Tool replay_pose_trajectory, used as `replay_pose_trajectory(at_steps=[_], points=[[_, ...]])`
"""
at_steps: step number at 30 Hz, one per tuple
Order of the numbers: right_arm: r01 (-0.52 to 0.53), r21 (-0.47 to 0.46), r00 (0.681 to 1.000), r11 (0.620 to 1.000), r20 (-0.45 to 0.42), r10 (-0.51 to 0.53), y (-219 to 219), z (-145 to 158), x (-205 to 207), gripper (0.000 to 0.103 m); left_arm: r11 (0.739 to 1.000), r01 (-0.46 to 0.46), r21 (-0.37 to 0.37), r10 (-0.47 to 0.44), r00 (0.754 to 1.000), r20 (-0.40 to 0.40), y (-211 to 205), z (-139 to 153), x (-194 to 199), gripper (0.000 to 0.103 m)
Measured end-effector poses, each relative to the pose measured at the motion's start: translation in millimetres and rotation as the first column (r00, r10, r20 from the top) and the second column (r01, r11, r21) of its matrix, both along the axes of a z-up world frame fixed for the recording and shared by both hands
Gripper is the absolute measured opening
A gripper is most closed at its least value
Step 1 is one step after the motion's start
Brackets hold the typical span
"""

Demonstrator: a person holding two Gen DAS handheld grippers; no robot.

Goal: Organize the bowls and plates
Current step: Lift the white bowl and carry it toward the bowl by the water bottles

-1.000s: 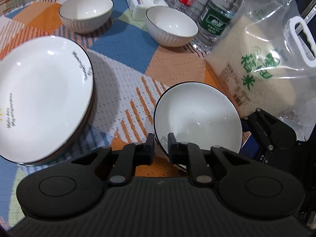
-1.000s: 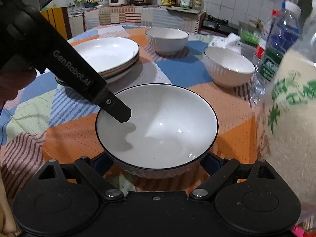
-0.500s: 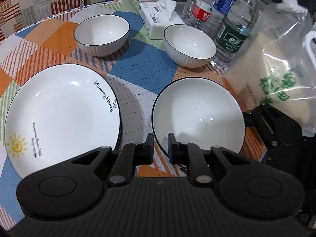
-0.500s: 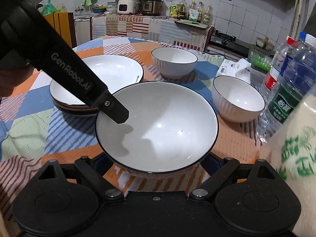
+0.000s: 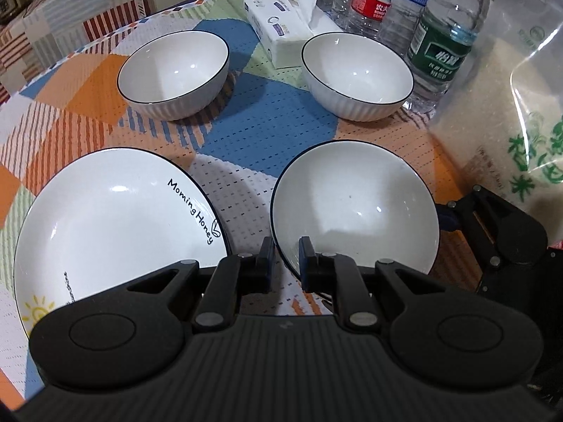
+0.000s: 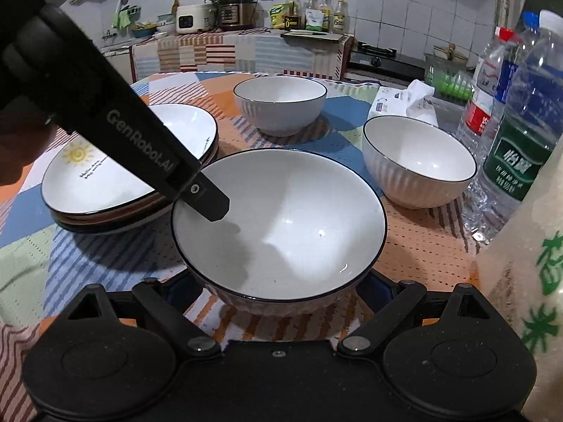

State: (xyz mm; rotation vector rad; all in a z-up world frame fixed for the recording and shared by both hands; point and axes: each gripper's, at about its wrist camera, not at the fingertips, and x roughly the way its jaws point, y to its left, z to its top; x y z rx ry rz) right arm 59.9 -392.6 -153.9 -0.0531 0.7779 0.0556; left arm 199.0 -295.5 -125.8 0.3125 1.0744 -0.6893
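A wide white bowl with a dark rim [image 5: 352, 211] [image 6: 281, 225] is held by both grippers above the patchwork tablecloth. My left gripper [image 5: 285, 256] is shut on the bowl's near-left rim, one finger [image 6: 207, 204] inside the bowl. My right gripper [image 6: 279, 281] spans the bowl's ribbed body with a pad pressed on each side. A stack of white plates [image 5: 112, 228] [image 6: 116, 176] lies just left of the bowl. Two smaller ribbed bowls [image 5: 172, 70] [image 5: 355, 70] stand apart farther back.
A bag of rice [image 5: 510, 123] stands close on the right of the held bowl. Several water bottles [image 5: 443, 28] and a tissue pack [image 5: 281, 24] line the table's far right. A kitchen counter [image 6: 239, 35] with appliances is behind the table.
Both grippers have carried the bowl away from the rice bag and closer to the plate stack. Neither grip on the bowl has changed.
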Motion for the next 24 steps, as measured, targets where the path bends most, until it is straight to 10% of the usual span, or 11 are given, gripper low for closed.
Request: replay_pose_trajectory(at_steps=[15,24], points=[[0.070,0.015,0.995,0.997,-0.074,-0.069,1.5,1.7,-17.3,0.094,1.000,0.025,0.017,-0.026,0.999,0.030,0.0,-3.5,-3.5,0.014],[0.069,0.078,0.998,0.995,0.008,-0.070,7.8,50.6,-39.2,0.094,0.993,-0.048,-0.104,0.046,0.999,-0.020,19.2,24.0,11.5,0.016]])
